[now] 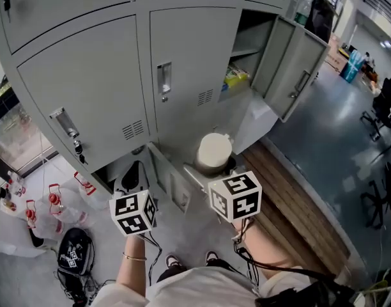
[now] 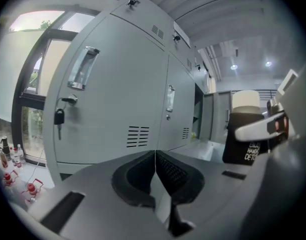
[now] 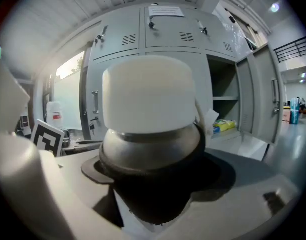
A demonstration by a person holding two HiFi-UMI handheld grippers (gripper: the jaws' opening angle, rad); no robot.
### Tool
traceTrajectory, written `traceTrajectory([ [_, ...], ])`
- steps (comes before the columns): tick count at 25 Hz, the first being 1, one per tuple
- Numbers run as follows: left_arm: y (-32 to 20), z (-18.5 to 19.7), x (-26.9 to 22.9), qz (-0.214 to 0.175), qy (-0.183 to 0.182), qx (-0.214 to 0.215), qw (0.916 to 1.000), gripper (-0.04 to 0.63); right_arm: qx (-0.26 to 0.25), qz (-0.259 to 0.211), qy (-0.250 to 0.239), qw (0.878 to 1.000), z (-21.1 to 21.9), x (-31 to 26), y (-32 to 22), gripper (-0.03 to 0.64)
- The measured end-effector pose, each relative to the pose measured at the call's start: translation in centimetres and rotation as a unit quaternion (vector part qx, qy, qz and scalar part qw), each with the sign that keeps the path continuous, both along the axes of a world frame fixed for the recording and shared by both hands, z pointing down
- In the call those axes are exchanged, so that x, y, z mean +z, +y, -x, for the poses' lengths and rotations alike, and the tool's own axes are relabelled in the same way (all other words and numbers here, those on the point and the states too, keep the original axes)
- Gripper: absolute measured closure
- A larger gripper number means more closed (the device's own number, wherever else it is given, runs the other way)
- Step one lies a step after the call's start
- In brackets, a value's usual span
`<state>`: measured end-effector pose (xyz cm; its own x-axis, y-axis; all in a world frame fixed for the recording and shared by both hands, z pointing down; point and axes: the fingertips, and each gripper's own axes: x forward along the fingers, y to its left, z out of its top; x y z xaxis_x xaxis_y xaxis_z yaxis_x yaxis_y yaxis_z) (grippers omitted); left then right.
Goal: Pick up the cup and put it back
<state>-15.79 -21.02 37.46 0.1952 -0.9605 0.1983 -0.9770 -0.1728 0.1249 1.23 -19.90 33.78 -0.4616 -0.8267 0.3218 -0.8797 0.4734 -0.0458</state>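
1. Locker area at the edge of a large workplace hall.
2. Lined with grey steel lockers (image 1: 183, 56), vented and handled, one with a key (image 2: 59, 118) hanging in its lock.
3. One locker door (image 1: 292, 75) swung open on shelves and a yellow packet (image 1: 236, 77).
4. Beyond, glossy grey floor (image 1: 323, 139) with office chairs (image 1: 382, 104); to the left, a tall window (image 1: 10, 123) and plastic bottles (image 1: 53, 200) on the floor.
5. Overhead, ceiling lights (image 2: 234, 67) in the far hall.
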Motion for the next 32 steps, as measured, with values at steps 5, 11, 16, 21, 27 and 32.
traceTrajectory([
  [5, -2.1, -4.6, -0.8, -0.009, -0.005, 0.062, 0.9980, 0.586, 0.068, 0.009, -0.001, 0.998, -4.7, 0.7, 0.2, 0.198],
  [11, -3.1, -9.8, -1.1, -0.015, -0.015, 0.136, 0.9905, 0.586, 0.137, 0.010, -0.005, 0.990, -9.1, 1.3, 1.6, 0.198],
  [16, -2.9, -12.5, -1.4, -0.015, -0.018, 0.179, 0.9836, 0.586, 0.181, 0.016, -0.010, 0.983, -11.3, 1.7, 2.8, 0.198],
  [21, -3.1, -13.4, -1.8, -0.016, -0.023, 0.197, 0.9799, 0.586, 0.202, 0.012, -0.015, 0.979, -12.4, 1.3, 3.3, 0.198],
  [27, -3.7, -13.9, -2.4, -0.011, -0.017, 0.191, 0.9813, 0.586, 0.205, 0.010, -0.016, 0.979, -13.7, 0.8, 2.5, 0.198],
  [32, -4.5, -15.1, -2.5, -0.007, -0.019, 0.185, 0.9826, 0.586, 0.195, 0.005, -0.015, 0.981, -15.7, 0.2, 0.3, 0.198],
])
